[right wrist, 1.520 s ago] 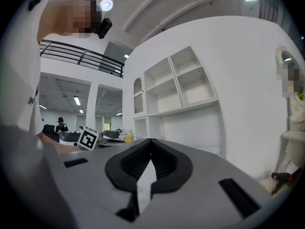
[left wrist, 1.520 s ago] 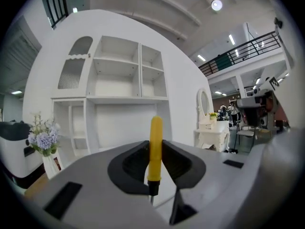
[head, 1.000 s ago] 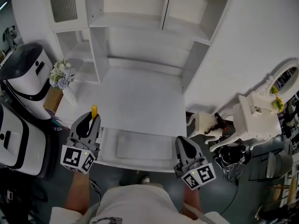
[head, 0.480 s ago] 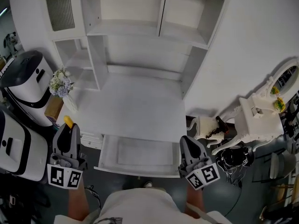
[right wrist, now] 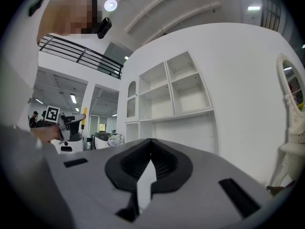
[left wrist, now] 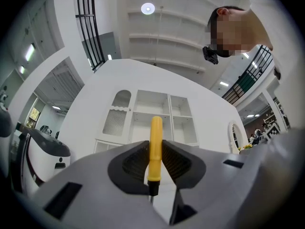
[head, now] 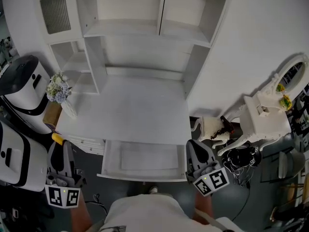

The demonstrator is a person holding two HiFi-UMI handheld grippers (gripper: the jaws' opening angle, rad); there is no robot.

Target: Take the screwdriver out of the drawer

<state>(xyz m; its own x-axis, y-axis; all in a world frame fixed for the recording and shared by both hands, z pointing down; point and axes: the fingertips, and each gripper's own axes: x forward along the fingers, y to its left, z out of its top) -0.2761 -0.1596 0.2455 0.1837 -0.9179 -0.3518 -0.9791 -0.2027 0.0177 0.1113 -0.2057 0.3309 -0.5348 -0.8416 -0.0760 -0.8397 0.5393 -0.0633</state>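
Note:
A yellow-handled screwdriver (left wrist: 155, 149) stands upright between the jaws of my left gripper (left wrist: 153, 154), which is shut on it. In the head view the left gripper (head: 59, 151) hangs left of the desk, clear of the drawer, with the yellow handle (head: 57, 138) poking out past its tip. The white drawer (head: 145, 159) is pulled open at the desk's front edge and looks empty. My right gripper (head: 194, 151) hovers by the drawer's right front corner. Its jaws (right wrist: 151, 152) meet at the tips with nothing between them.
A white desk (head: 130, 111) with a shelf hutch (head: 145, 23) fills the middle. A flower vase (head: 60, 91) stands at its left edge. White-and-black machines (head: 21, 100) stand at the left. A small white dressing table (head: 263, 120) with a mirror stands at the right.
My left gripper has carried the screwdriver from the drawer's left front corner out to the left, away from the desk. The right gripper has stayed by the drawer's right corner.

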